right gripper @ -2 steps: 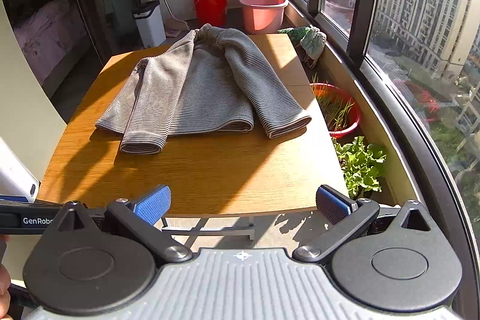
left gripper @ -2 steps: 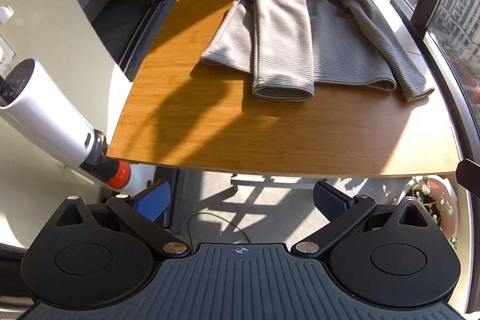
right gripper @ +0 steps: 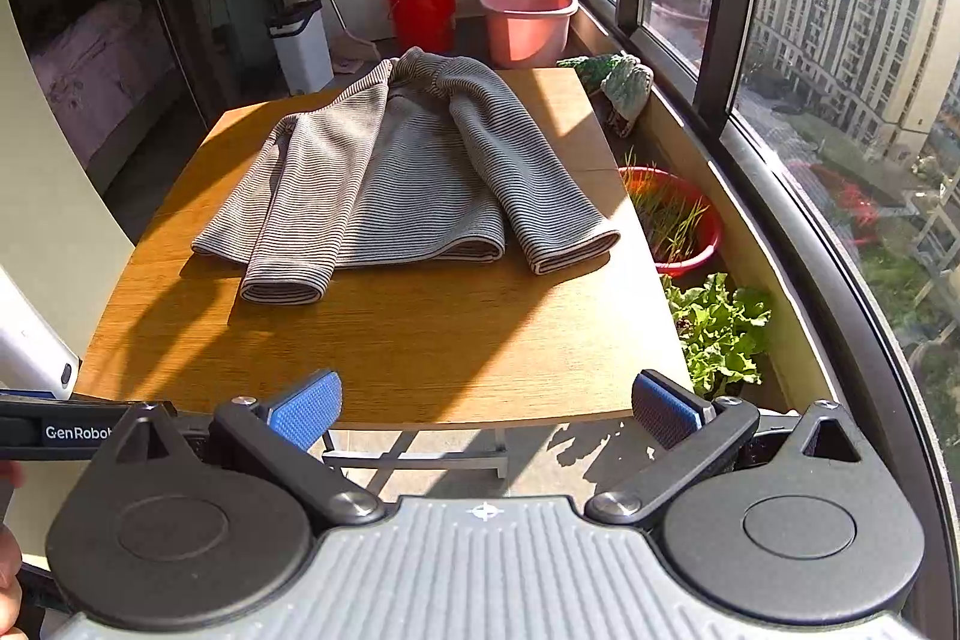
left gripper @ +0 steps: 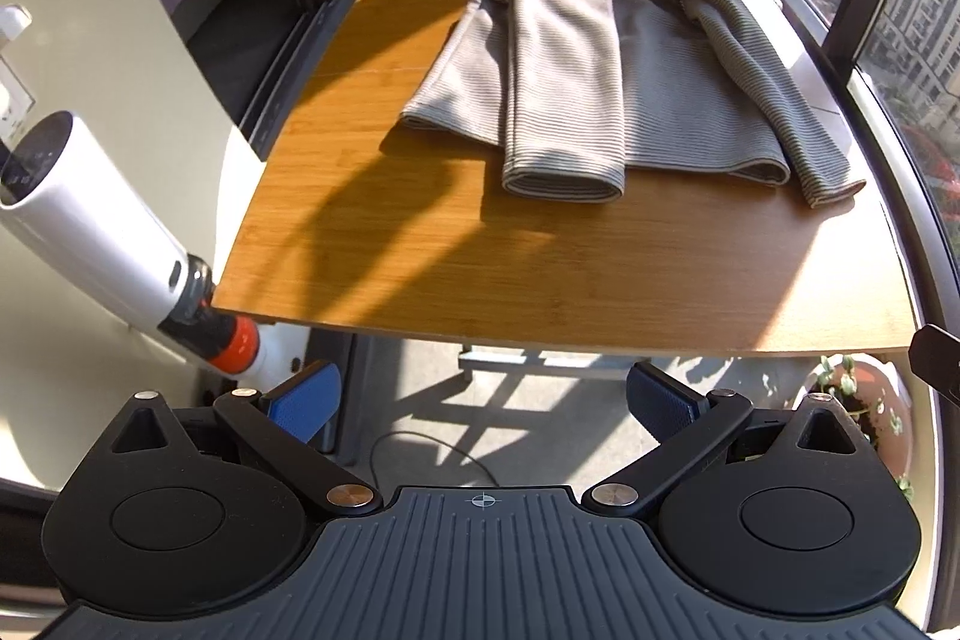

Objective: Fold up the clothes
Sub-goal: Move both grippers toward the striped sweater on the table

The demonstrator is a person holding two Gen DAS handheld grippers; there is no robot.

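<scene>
A grey striped sweater [left gripper: 630,88] [right gripper: 396,172] lies flat on the far half of the wooden table [left gripper: 540,268] [right gripper: 420,334], both sleeves folded in over the body toward the near hem. My left gripper [left gripper: 483,400] is open, held off the table's near edge with nothing between its blue pads. My right gripper [right gripper: 483,406] is open too, just short of the near edge, well back from the sweater and with nothing between its pads.
A white cylinder with an orange collar [left gripper: 108,244] stands left of the table. Beyond the table sit a red bucket [right gripper: 423,13], a pink basin [right gripper: 525,16] and a white bin [right gripper: 300,43]. Along the window on the right are a red plant bowl [right gripper: 672,220] and leafy greens [right gripper: 720,328].
</scene>
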